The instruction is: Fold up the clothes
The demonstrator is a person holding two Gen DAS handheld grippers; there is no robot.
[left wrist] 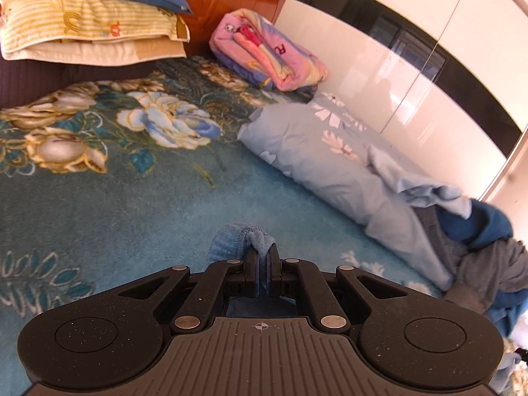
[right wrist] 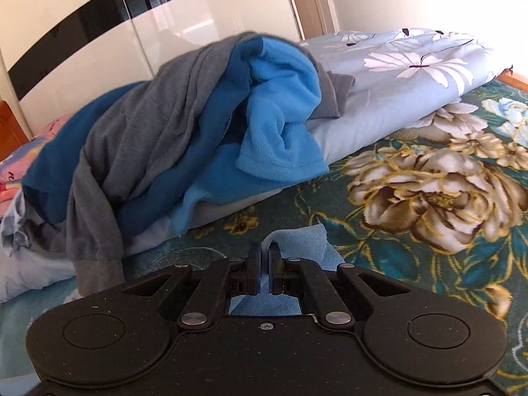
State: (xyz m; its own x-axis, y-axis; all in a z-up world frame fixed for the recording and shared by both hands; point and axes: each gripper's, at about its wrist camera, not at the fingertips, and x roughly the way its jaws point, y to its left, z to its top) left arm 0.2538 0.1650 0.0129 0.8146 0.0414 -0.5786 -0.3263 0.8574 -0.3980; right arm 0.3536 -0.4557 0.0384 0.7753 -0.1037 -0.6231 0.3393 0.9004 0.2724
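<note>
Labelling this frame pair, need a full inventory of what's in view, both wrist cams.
light blue cloth: 1, pinched in both claws, low over the bed
floral blanket: 1, teal, covers the bed
rolled quilt: 1, pale blue with white flowers, by the wardrobe
clothes heap: grey and blue garments, on the quilt
pink blanket: 1, folded, near the headboard
pillow stack: blue on yellow-striped
headboard: 1, brown
wardrobe: white, black band
left claw: shut on cloth
right claw: shut on cloth
</note>
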